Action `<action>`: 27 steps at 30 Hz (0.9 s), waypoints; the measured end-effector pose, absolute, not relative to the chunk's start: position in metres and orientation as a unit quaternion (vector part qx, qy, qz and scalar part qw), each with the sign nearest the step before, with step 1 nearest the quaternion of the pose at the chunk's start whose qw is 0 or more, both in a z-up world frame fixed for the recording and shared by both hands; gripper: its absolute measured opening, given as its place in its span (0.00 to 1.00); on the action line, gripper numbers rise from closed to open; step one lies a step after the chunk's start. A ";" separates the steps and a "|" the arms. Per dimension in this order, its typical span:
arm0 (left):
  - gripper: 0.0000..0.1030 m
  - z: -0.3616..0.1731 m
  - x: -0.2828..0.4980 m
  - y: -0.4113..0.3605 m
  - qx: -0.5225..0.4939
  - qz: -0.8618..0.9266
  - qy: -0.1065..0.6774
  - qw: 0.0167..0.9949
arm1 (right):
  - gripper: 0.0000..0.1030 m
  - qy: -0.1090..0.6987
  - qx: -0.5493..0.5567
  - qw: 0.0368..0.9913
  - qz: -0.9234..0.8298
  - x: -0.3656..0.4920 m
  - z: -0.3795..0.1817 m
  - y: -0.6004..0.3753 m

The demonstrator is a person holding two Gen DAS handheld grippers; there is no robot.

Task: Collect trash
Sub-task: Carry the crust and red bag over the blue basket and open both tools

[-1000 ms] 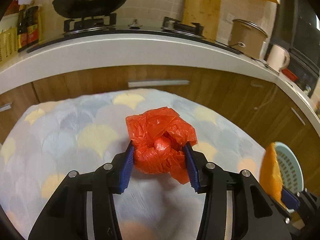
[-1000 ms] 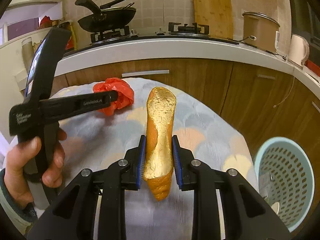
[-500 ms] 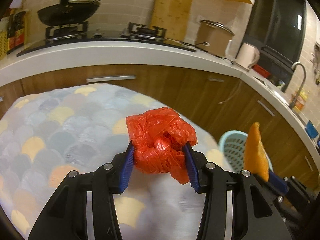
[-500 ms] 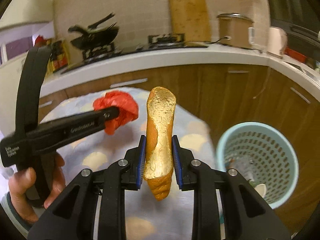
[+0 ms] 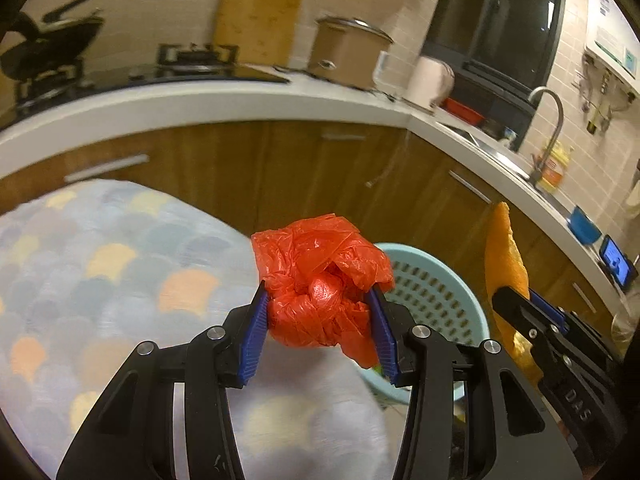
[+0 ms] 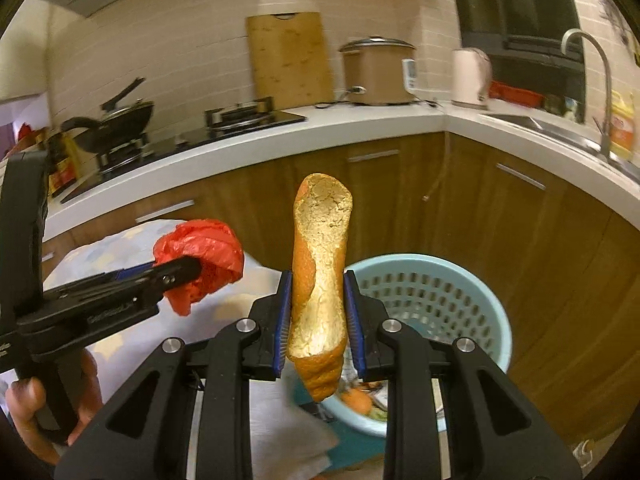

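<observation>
Both grippers, pinching red bag [image 5: 320,288] and bread [image 6: 320,280], swung toward basket [image 6: 472,280].

Left gripper [image 5: 320,332]: matte black plastic linkage frame, triangular cut-outs in arms, silver round screw heads at pivots, ribbed blue pads [image 5: 253,344] on inner faces.
Right gripper [image 6: 318,316]: same build, blue ribbed pads [image 6: 282,316], four silver screws.
White embossed lettering on left gripper's side, unreadable.
Hand [image 6: 28,412] on black grip; sleeve not discernible.
</observation>
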State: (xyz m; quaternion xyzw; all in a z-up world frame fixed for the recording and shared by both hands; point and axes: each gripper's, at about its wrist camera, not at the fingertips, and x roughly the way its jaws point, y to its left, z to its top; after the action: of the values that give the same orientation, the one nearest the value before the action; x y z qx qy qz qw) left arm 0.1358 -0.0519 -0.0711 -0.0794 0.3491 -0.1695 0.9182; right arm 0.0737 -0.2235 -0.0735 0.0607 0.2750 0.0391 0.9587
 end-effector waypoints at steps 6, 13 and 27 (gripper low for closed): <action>0.43 -0.082 0.149 -0.086 -0.069 -0.200 0.362 0.908 | 0.22 0.291 0.091 0.952 0.007 0.088 -0.089 -0.266; 0.43 -0.093 0.161 -0.118 -0.049 -0.216 0.369 0.903 | 0.22 0.316 0.129 0.940 -0.006 0.109 -0.116 -0.304; 0.62 -0.113 0.177 -0.137 -0.047 -0.237 0.392 0.888 | 0.61 0.389 0.191 0.901 -0.016 0.134 -0.156 -0.335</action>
State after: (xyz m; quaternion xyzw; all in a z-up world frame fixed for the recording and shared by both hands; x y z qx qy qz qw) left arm 0.1767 -0.1370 -0.1131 -0.0470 0.3923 -0.2366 0.8876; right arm 0.1344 -0.3348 -0.1564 0.1905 0.3891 -0.0165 0.9011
